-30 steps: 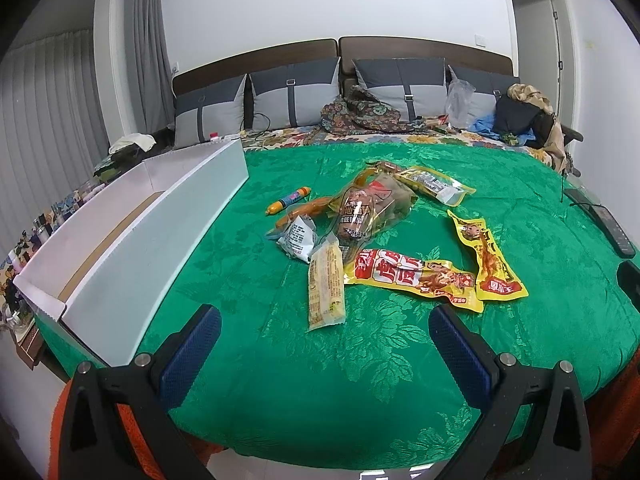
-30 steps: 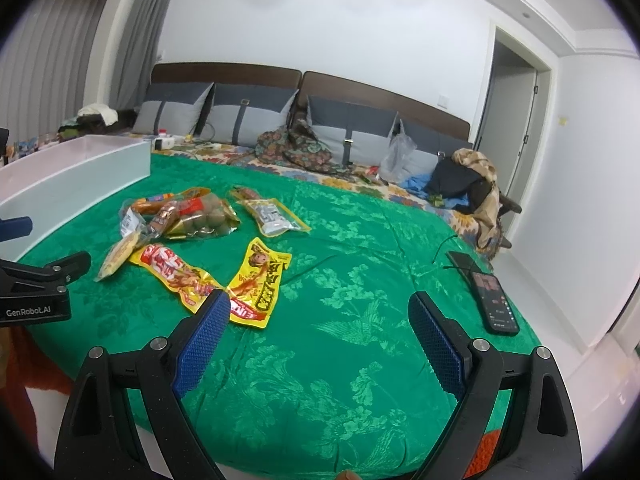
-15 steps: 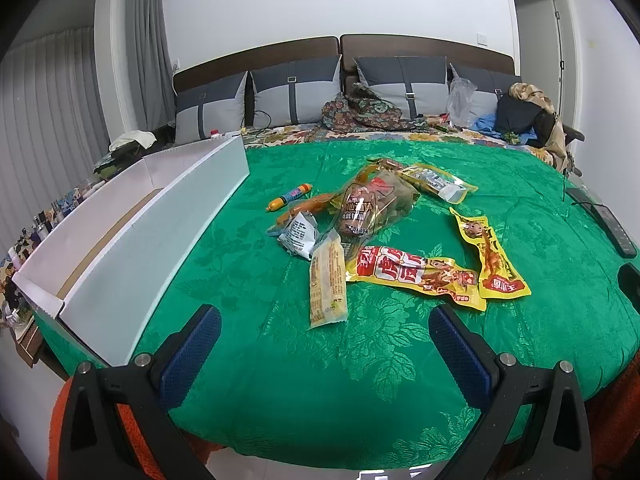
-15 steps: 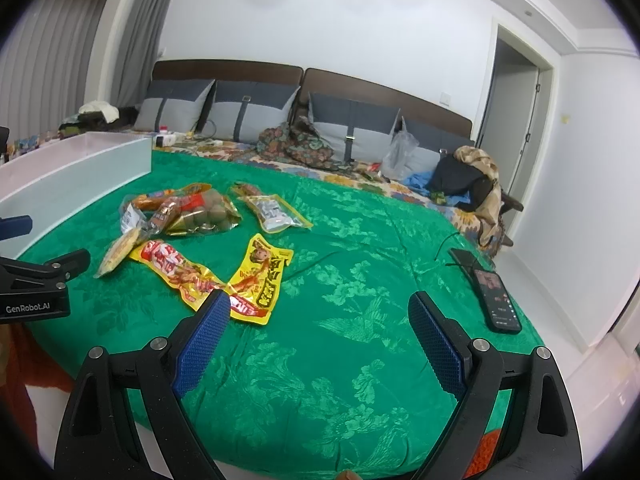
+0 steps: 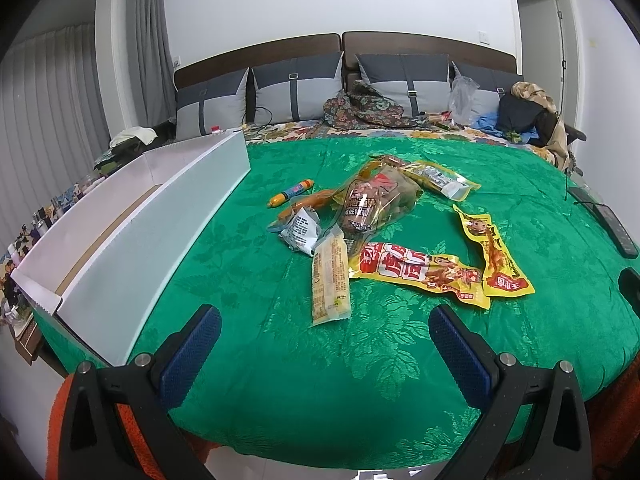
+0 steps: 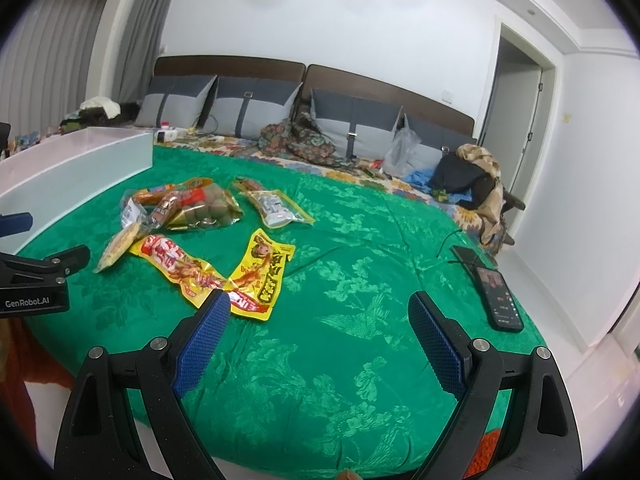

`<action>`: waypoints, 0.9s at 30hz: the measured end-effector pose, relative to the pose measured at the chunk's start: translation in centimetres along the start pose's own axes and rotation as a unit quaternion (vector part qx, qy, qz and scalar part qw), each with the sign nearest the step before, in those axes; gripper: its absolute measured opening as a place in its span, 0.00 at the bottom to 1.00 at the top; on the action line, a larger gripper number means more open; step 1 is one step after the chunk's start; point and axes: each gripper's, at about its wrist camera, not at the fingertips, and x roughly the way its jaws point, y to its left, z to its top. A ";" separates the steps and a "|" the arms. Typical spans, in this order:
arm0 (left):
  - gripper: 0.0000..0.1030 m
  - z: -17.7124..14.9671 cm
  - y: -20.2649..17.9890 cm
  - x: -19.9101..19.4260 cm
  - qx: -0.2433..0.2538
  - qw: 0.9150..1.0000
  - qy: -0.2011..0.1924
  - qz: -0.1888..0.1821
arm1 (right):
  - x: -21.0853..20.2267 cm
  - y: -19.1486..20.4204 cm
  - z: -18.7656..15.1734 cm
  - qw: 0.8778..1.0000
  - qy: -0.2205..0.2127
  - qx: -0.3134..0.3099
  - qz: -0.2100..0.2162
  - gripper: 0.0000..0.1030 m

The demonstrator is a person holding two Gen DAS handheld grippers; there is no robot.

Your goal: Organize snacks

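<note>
Several snack packets lie in a loose pile on the green bedspread (image 5: 280,360): a pale biscuit stick pack (image 5: 330,282), a red-and-yellow pack (image 5: 420,274), a yellow pack (image 5: 496,256), a clear bag of brown snacks (image 5: 372,204) and an orange sausage (image 5: 290,193). A long white box (image 5: 132,240) stands open to their left. My left gripper (image 5: 324,350) is open and empty, short of the biscuit pack. My right gripper (image 6: 320,340) is open and empty, its left finger just in front of the yellow pack (image 6: 266,272). The left gripper (image 6: 40,276) shows in the right wrist view.
Two phones (image 6: 498,298) lie at the bed's right edge, with a cable. Grey pillows (image 5: 296,92), a patterned cloth (image 5: 364,110), a plastic bag and clothes sit at the bed's head. The bed's front edge is just below both grippers.
Both grippers have moved slightly forward toward the snacks. Both stay open and empty. The snacks have not moved.
</note>
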 end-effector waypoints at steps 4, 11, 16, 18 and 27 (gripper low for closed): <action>1.00 0.0 0.1 0.1 -0.003 1.000 0.001 0.000 | 0.1 0.1 -0.1 1.000 0.001 -0.002 0.001 0.90; 1.00 -0.1 0.3 0.2 -0.003 1.000 0.003 0.000 | 0.3 0.4 -0.4 1.000 0.006 -0.005 0.003 0.90; 1.00 -0.1 0.4 0.3 -0.004 1.000 0.004 0.001 | 0.4 0.4 -0.4 1.000 0.006 -0.005 0.003 0.90; 1.00 -0.2 0.5 0.4 -0.005 1.000 0.005 0.001 | 0.3 0.4 -0.4 1.000 0.006 -0.005 0.003 0.90; 1.00 -0.2 0.6 0.5 -0.006 1.000 0.007 0.002 | 0.4 0.5 -0.5 1.000 0.008 -0.005 0.004 0.90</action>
